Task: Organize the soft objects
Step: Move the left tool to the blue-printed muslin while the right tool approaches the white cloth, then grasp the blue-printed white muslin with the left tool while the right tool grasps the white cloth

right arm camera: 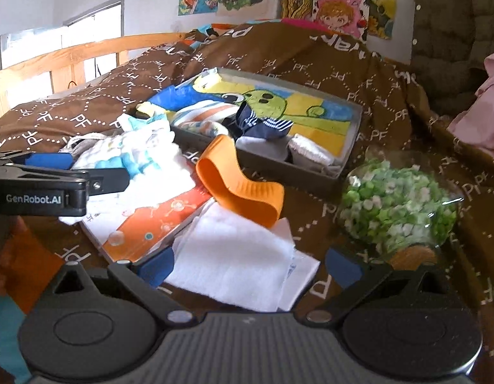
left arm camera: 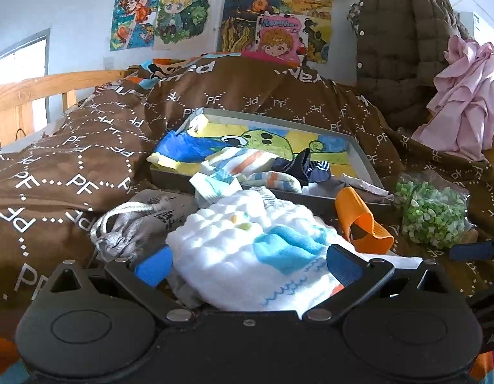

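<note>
My left gripper (left arm camera: 247, 265) is open, its blue fingers on either side of a white quilted cloth with blue patches (left arm camera: 256, 243) on the brown bedspread; this gripper also shows in the right wrist view (right arm camera: 67, 168). My right gripper (right arm camera: 250, 267) is open over a folded white cloth (right arm camera: 237, 265). A grey box (left arm camera: 363, 156) with a cartoon-print liner holds striped and navy socks (left arm camera: 298, 163); the box also shows in the right wrist view (right arm camera: 352, 134). An orange silicone sleeve (right arm camera: 240, 185) lies in front of the box.
A bag of green and white pieces (right arm camera: 397, 204) lies at the right. A grey drawstring pouch (left arm camera: 144, 220) sits left of the quilted cloth. An orange-and-white booklet (right arm camera: 151, 220) lies under the cloths. A brown puffer jacket (left arm camera: 403, 48) and a pink garment (left arm camera: 464, 102) hang at the right.
</note>
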`<action>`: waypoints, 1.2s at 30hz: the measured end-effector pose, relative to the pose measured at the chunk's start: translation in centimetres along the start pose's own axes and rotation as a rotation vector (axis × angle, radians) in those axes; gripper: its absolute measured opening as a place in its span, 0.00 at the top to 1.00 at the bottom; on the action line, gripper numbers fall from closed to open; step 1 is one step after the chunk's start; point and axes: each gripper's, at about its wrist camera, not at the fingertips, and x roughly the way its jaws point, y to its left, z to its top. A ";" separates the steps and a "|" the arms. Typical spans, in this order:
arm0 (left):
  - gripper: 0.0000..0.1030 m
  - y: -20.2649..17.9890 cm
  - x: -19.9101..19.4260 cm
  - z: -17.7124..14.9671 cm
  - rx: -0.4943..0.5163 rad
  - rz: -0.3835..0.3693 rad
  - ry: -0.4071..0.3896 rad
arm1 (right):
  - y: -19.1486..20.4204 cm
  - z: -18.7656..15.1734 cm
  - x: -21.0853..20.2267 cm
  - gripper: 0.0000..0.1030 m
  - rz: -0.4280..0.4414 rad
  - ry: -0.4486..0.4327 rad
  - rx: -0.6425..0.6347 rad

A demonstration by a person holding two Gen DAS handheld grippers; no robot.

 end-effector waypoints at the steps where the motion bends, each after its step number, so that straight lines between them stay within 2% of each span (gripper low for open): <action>1: 0.04 -0.2 0.1 0.1 0.001 -0.014 0.003 | 0.0 -0.1 0.1 0.00 0.008 0.005 0.004; 5: 0.06 -0.9 0.1 0.1 0.020 -0.024 -0.010 | 0.0 -0.3 0.7 0.00 0.019 0.025 0.016; 10: 0.09 -1.0 0.8 0.0 0.010 -0.010 0.018 | -0.1 -0.4 1.0 0.01 0.010 0.023 0.025; 18: 0.19 -1.0 0.9 -0.2 0.015 0.009 0.032 | 0.2 -0.4 1.3 0.05 0.000 0.016 0.012; 27: 0.35 -1.5 0.3 -0.5 0.044 -0.010 0.031 | 0.4 -0.4 1.4 0.09 -0.014 0.009 -0.004; 32: 0.51 -1.9 -0.1 -0.8 0.068 -0.037 0.028 | 0.7 -0.5 1.5 0.13 -0.033 0.003 -0.033; 36: 0.56 -2.1 -0.2 -0.8 0.072 -0.044 0.031 | 0.9 -0.5 1.4 0.16 -0.043 0.004 -0.042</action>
